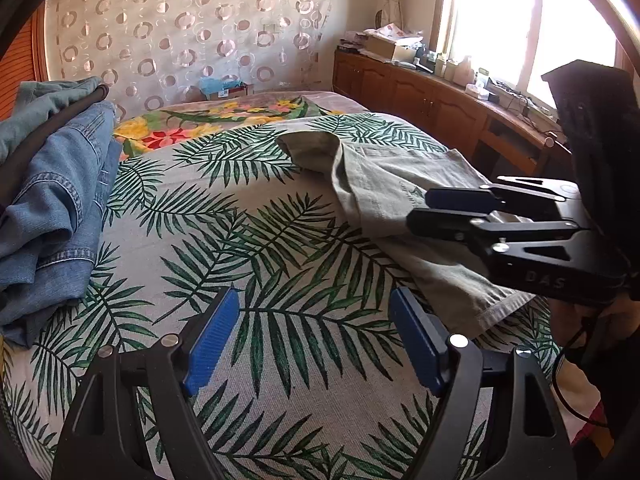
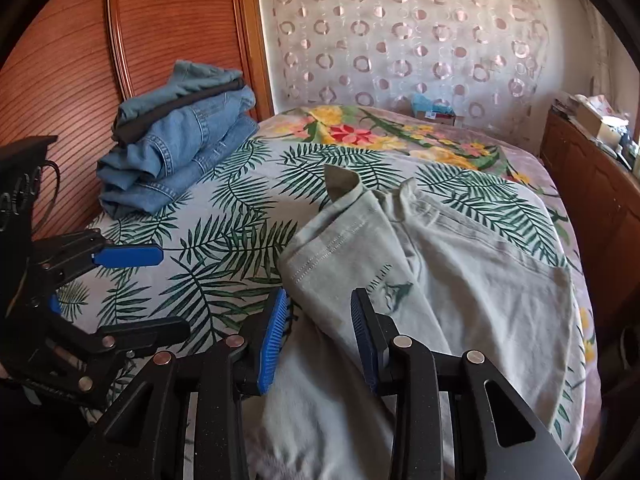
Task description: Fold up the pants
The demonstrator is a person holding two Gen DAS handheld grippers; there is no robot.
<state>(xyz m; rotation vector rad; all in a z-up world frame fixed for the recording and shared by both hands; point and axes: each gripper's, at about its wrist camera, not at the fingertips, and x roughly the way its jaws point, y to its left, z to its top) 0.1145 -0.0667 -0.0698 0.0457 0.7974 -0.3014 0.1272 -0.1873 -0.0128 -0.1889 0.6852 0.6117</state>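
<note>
Pale grey-green pants lie folded over on the leaf-print bedsheet, waistband end toward the far side. My right gripper hovers just over their near part with its blue pads apart; cloth shows beneath the gap and neither pad presses on it. In the left wrist view the pants lie at the right, with the right gripper above them. My left gripper stands wide open over bare sheet, left of the pants, with nothing between its fingers. The left gripper also shows at the right wrist view's left edge.
A stack of folded blue jeans sits at the bed's far left, against a ribbed wooden panel. A wooden cabinet with clutter runs along the right under a bright window. A floral blanket covers the far end.
</note>
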